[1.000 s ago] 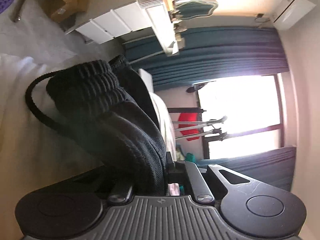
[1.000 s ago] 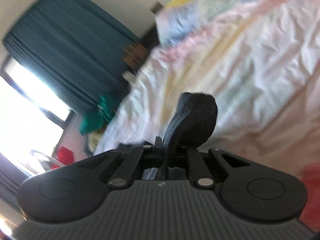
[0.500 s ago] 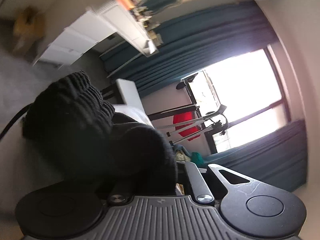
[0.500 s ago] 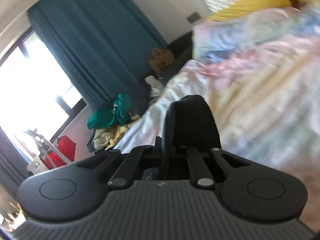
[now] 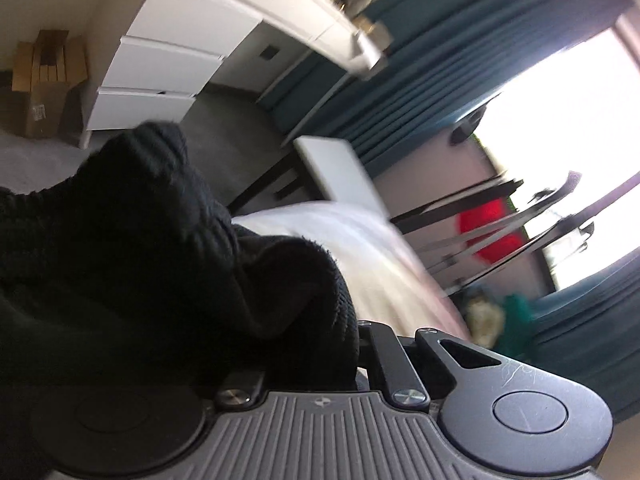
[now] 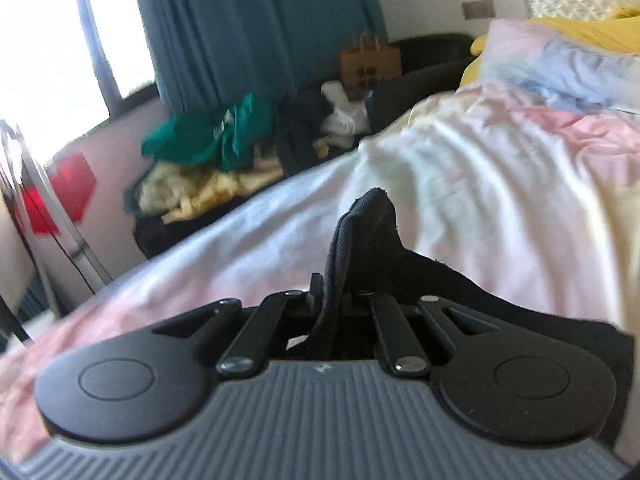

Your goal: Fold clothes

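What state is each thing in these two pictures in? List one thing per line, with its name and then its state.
black garment: bunched, pinched by both grippers.
left gripper: shut on the black garment.
right gripper: shut on a folded edge of the black garment.
drawers: all pushed shut.
curtains: drawn aside, window uncovered.
bedsheet: spread out, wrinkled.
green clothes: heaped, unfolded.

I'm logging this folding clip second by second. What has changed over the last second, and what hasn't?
Both wrist views have swung: the left now takes in the white drawers, the right the clothes pile by the curtain. The black garment bunches closer against the left gripper. Nothing was let go: the right gripper stays clamped on its black fabric above the bed.
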The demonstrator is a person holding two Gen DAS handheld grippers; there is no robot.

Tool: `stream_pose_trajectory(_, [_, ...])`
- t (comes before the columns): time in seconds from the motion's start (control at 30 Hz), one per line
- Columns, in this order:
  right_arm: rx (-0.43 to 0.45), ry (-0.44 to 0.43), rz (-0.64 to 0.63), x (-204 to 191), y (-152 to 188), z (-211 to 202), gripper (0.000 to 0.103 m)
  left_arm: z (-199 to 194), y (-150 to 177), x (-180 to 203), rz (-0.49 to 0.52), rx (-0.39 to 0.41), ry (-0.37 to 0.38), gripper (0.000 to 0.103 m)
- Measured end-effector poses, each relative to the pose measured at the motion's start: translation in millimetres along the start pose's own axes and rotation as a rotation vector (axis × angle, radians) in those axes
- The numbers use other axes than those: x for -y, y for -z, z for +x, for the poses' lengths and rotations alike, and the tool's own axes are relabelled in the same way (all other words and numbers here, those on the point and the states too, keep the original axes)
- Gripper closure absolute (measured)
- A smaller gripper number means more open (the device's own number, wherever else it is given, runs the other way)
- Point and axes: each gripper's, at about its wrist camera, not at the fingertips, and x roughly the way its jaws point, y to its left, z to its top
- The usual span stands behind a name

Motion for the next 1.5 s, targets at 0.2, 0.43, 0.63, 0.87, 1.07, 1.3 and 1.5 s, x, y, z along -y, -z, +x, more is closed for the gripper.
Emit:
stream_pose_trajectory(0.2, [0.002, -0.067, 0.109, 17, 11, 4, 0.075, 31, -8, -6, 0.036, -0.052, -0.021, 0.081])
stream_pose_trajectory(0.43, [0.048, -0.202, 0.283, 83, 6, -65, 0.039, -48, 10, -20, 0.153, -0.005, 0.071, 0.044])
stream_pose_trajectory(0.63, [-0.026, -0.269, 0.617, 170, 31, -118, 0.035, -141, 49, -47, 0.220, 0.007, 0.141, 0.022])
stream_pose_trajectory(0.87, [-0.240, -0.386, 0.766, 184, 81, -128, 0.034, -167, 100, -114, -0.164, -0.099, 0.149, 0.016])
stream_pose_trajectory(1.07, [-0.302, -0.360, 0.653, 146, 87, -99, 0.034, -105, 93, -127, -0.266, -0.103, 0.100, 0.017])
stream_pose_trajectory(1.3, [-0.171, -0.222, 0.636, 131, 66, -56, 0.052, -61, 52, -109, -0.353, 0.072, 0.031, 0.055])
stream_pose_trajectory(1.5, [-0.098, -0.161, 0.575, 115, 51, -63, 0.084, -65, 36, -90, -0.245, 0.071, -0.045, 0.087])
